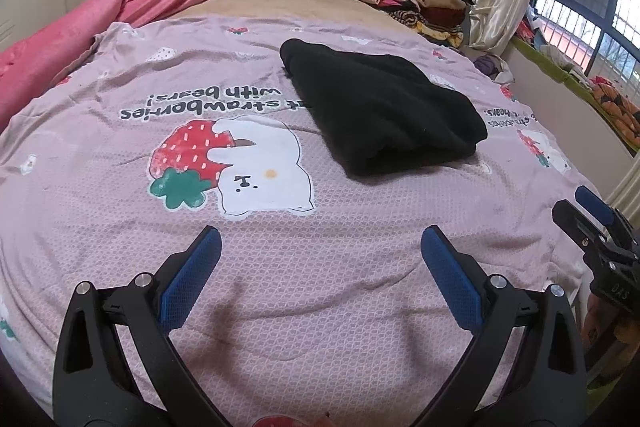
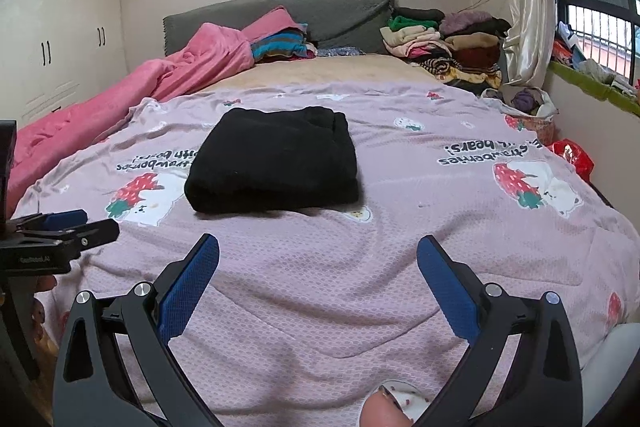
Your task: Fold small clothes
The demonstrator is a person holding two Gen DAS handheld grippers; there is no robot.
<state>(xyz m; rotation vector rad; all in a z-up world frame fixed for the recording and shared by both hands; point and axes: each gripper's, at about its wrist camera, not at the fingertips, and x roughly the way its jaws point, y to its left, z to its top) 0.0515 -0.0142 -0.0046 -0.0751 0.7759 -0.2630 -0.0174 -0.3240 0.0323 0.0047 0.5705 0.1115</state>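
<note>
The black garment (image 2: 274, 163) is lying folded mid-frame on the bed's pink cover (image 2: 400, 247) (seemingly finished); the left hand-held gripper (image 1: 320, 267) and right hand-held gripper (image 2: 318, 273) are hovering wide apart, gripping nothing.

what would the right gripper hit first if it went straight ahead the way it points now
Probably the folded black garment, lying ahead of the open right gripper on the pink bedspread; depth is unclear.

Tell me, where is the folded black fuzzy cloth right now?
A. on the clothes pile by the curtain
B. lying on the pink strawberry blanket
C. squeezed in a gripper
B: the folded black fuzzy cloth lies flat on the pink strawberry blanket, with both grippers open and away from it.
</note>
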